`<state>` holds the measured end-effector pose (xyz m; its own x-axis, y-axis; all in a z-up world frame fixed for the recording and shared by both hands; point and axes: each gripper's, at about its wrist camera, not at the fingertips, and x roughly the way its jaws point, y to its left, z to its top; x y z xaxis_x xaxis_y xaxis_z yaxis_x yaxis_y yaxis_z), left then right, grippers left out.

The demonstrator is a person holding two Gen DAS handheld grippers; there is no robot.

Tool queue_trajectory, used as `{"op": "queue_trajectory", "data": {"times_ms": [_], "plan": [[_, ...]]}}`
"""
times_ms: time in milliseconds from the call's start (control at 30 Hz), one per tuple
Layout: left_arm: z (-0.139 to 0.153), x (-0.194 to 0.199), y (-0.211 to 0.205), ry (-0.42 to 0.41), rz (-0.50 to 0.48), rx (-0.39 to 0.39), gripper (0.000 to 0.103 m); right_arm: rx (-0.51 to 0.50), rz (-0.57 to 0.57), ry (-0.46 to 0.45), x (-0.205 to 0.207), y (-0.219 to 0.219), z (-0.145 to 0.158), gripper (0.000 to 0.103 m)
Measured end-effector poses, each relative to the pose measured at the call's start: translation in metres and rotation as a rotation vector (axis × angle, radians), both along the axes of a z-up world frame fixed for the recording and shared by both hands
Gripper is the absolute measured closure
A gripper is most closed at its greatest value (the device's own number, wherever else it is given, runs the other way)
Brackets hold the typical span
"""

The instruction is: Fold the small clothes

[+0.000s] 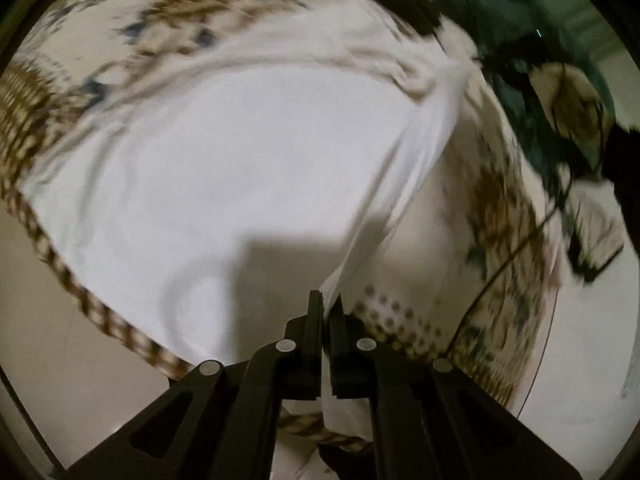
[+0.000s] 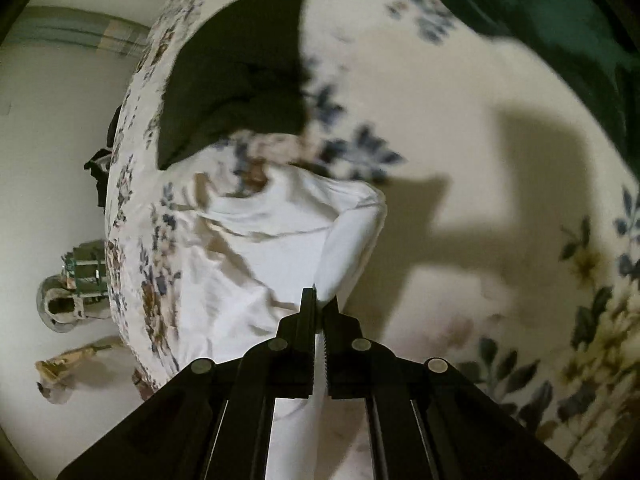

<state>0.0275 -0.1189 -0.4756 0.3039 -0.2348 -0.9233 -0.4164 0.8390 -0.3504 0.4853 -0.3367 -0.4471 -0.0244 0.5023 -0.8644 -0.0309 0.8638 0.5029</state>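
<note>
Gripping the white garment [image 1: 224,168] at one edge, the left claw [image 1: 327,304] is clamped together on the fabric, which runs up from between its fingers as a taut fold. The garment spreads broadly across the floral cover [image 1: 504,216] in the left wrist view, its far edge bunched into wrinkles near the top right. A braided brown-and-cream trim [image 1: 100,312] borders the cover along the lower left, with plain floor [image 1: 48,320] beyond it.

In the right wrist view, the right claw [image 2: 323,302] is likewise closed on the white garment [image 2: 256,264], a thin strip of cloth showing between the toothed pads [image 2: 331,364]. The garment lies crumpled on the floral cover [image 2: 440,128], rising to a rounded folded corner just above the claw. A black cloth [image 2: 236,92] rests on the same cover beyond the garment, apart from it or barely touching; blur makes that boundary uncertain. Dark green fabric [image 2: 560,16] occupies the upper right corner. Hard-edged shadows fall on the cover to the right of the garment. Off the cover's left edge, small objects [image 2: 76,288] sit on the floor, too blurred to identify.
</note>
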Motion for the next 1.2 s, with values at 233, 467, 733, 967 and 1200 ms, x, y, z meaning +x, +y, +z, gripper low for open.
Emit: {"op": "queue_trajectory", "data": {"times_ms": [233,467,733,967,1200], "plan": [[0.014,0.003,0.111,-0.059,0.134,0.036,0.103,-0.088,0.113,-0.073,0.017,0.132,0.042,0.1],[-0.031,0.004,0.207,-0.027,0.215,0.023,0.103,-0.222,0.16,-0.116,0.026,0.27,0.02,0.1],[-0.08,0.0,0.267,0.078,0.256,-0.086,0.098,-0.383,0.218,-0.086,0.022,0.336,-0.029,0.098],[-0.071,-0.045,0.307,0.06,0.331,-0.22,0.047,-0.213,0.167,-0.028,-0.05,0.272,0.022,0.051],[-0.087,-0.017,0.262,0.153,0.095,-0.167,0.056,-0.228,0.073,0.293,-0.274,0.165,-0.012,0.05]]}}
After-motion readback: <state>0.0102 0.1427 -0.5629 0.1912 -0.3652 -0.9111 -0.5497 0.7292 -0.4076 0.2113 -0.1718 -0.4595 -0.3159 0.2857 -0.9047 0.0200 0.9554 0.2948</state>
